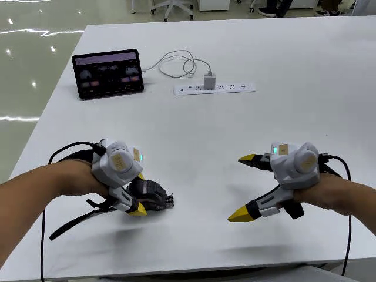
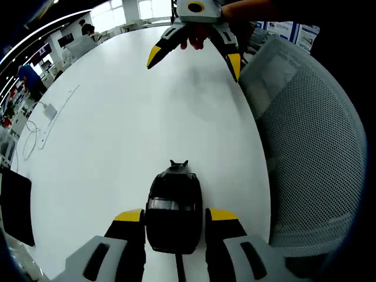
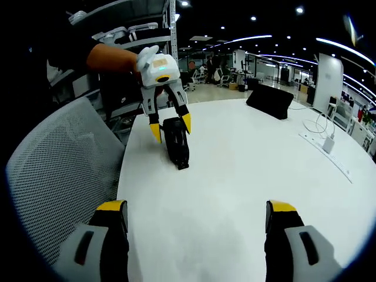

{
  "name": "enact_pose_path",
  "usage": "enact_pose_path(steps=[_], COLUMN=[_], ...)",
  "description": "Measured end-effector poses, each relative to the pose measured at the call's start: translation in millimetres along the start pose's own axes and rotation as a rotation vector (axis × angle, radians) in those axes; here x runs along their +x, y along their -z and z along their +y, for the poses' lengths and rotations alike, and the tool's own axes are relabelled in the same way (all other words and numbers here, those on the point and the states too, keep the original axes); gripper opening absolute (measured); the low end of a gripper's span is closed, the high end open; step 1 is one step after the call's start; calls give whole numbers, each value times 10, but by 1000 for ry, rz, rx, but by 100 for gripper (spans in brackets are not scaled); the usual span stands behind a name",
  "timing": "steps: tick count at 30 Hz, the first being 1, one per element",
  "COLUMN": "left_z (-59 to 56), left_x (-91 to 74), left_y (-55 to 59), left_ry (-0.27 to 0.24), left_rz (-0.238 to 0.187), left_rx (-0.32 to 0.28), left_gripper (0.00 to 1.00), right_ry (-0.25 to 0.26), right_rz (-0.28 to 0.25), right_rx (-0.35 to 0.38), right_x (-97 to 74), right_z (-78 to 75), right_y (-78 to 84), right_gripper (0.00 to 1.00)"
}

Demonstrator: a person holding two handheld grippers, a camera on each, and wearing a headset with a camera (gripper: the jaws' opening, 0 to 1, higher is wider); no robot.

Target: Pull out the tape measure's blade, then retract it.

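Left gripper (image 1: 140, 194), wrist low over the table (image 1: 205, 129), gripped the tape (image 1: 154, 197) resting near the front edge. Right gripper (image 1: 242, 187) pointed toward it from well apart, jaws wide, empty. Tablet (image 1: 108, 73) stood beyond.

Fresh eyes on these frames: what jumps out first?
The black tape measure is clamped in the left gripper at the front left of the white table, with the blade not yet out. Opposite it, the right gripper hangs wide open and empty. Farther back sit a lit tablet and a power strip.
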State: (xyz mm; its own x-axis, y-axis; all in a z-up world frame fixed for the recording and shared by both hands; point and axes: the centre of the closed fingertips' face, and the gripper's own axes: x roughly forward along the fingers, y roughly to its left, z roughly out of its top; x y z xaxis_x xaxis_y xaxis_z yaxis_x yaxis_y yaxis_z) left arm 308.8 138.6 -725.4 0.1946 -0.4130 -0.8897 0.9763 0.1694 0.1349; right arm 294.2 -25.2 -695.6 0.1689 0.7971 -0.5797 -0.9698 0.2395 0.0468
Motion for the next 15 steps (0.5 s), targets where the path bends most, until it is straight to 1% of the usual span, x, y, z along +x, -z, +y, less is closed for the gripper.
enact_pose_path(steps=[1, 2, 3, 6, 12, 14, 15], left_z=[-105, -88, -105, -113, -131, -141, -141], left_x=[-11, -17, -24, -31, -20, -16, -16], left_y=[28, 22, 20, 18, -14, -16, -17], left_ry=[62, 60, 67, 67, 72, 74, 72], left_rz=[4, 1, 1, -3, -11, -11, -10], left_rx=[-46, -31, -15, -19, 2, 16, 15], left_gripper=[32, 31, 31, 31, 31, 31, 31], right_ry=[-6, -10, -17, -37, -64, -71, -94], right_rz=[3, 7, 13, 15, 20, 26, 38], right_rx=[-6, -12, -18, -29, -42, -37, -49], right_x=[38, 74, 117, 213, 393, 488, 539], right_z=[9, 15, 20, 46, 106, 154, 214], right_y=[-6, -14, -27, -84, -164, -167, -151], right_gripper=[93, 92, 91, 86, 84, 81, 79])
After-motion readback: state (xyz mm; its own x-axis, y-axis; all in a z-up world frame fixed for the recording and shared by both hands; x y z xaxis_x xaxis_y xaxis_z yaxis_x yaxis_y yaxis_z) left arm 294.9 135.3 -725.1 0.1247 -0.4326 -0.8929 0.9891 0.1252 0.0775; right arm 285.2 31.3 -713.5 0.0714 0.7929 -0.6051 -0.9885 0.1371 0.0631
